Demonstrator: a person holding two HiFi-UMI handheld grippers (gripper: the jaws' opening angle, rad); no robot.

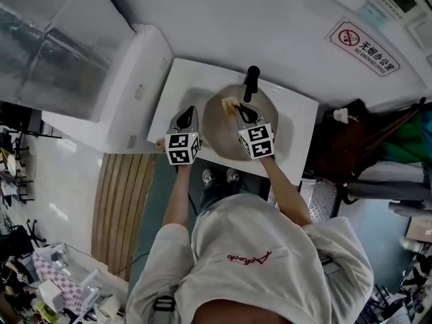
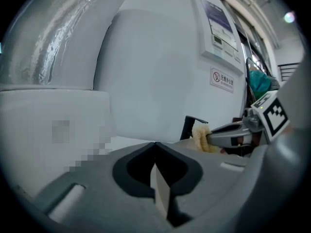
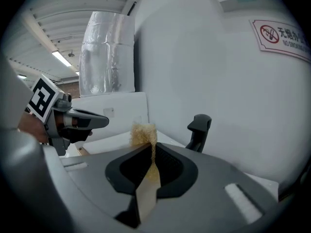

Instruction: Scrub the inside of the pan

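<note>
Head view shows the right gripper (image 1: 238,109) pinching a yellow scrubbing sponge (image 1: 231,102), whose free end sticks out past the jaw tips over the grey pan (image 1: 217,133), likely so it can rub the inside. The pan sits on the white table (image 1: 182,79), its black handle (image 1: 251,83) pointing away. The left gripper (image 1: 187,112) hangs just left of the rim, jaws pressed together on nothing, probably ready to steady the pan

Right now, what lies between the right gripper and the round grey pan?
A yellow fibrous sponge, pinched by the right gripper over the pan, in head view.
</note>
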